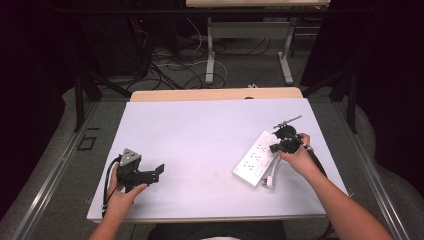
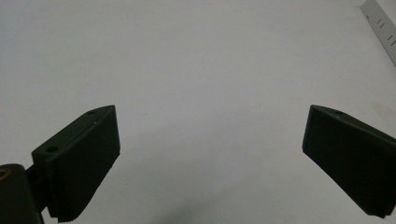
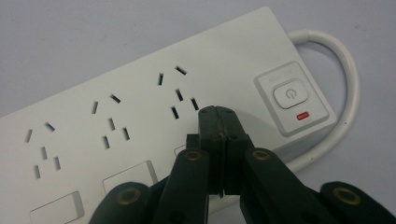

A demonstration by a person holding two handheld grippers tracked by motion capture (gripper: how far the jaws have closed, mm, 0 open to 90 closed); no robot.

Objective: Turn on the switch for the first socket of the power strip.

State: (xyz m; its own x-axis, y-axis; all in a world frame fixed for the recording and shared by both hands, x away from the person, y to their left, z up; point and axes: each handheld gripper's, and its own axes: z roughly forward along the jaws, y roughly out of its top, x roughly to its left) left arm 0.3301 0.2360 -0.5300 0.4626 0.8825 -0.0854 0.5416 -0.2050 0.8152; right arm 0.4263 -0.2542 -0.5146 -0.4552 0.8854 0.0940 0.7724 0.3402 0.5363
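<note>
Black two-jaw left gripper [image 1: 159, 172] is resting at the white tabletop's [image 1: 200, 145] near-left, jaws standing wide apart, gripping nothing. White rectangular plastic power strip [image 1: 255, 159] is lying at the right. Right gripper [image 3: 218, 122] is hovering over its sockets beside the power button [image 3: 290, 93], jaws pressed together, empty.

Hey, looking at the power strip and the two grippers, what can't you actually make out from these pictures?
- Whether the right gripper touches the power strip: right gripper view, shut jaws cover the spot.
- Wording above the power button: same view, blurred.
- The strip's plug: high view, too small.
- Most of the strip: left gripper view, cut by the edge.
</note>
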